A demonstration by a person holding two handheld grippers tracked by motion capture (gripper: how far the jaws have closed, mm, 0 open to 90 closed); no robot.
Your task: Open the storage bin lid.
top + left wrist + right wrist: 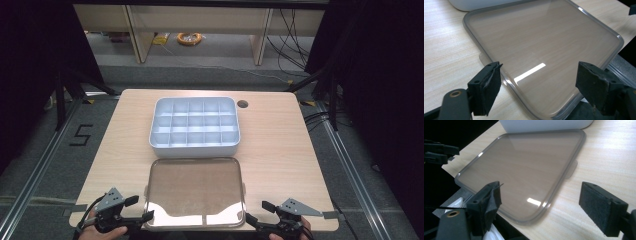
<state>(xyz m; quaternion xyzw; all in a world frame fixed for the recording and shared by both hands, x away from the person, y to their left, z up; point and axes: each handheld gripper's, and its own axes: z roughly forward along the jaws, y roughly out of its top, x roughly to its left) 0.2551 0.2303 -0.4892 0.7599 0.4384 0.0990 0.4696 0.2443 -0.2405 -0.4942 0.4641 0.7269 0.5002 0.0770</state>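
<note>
A clear, smoky plastic lid (195,192) lies flat at the front of the wooden table (280,145). Just behind it stands a white box (195,126) divided into several empty compartments. My left gripper (141,208) is open at the lid's near left corner. In the left gripper view that lid (544,42) corner lies between the spread jaws of the gripper (540,87). My right gripper (258,212) is open at the near right corner. In the right gripper view the lid (524,167) corner sits between the jaws of the gripper (542,207). Neither gripper holds anything.
A round cable hole (243,104) sits in the tabletop behind the box's right corner. The table's front edge runs right under both grippers. Bare wood lies to either side of the lid. On the floor beyond are an orange cable coil (189,38) and shelf legs.
</note>
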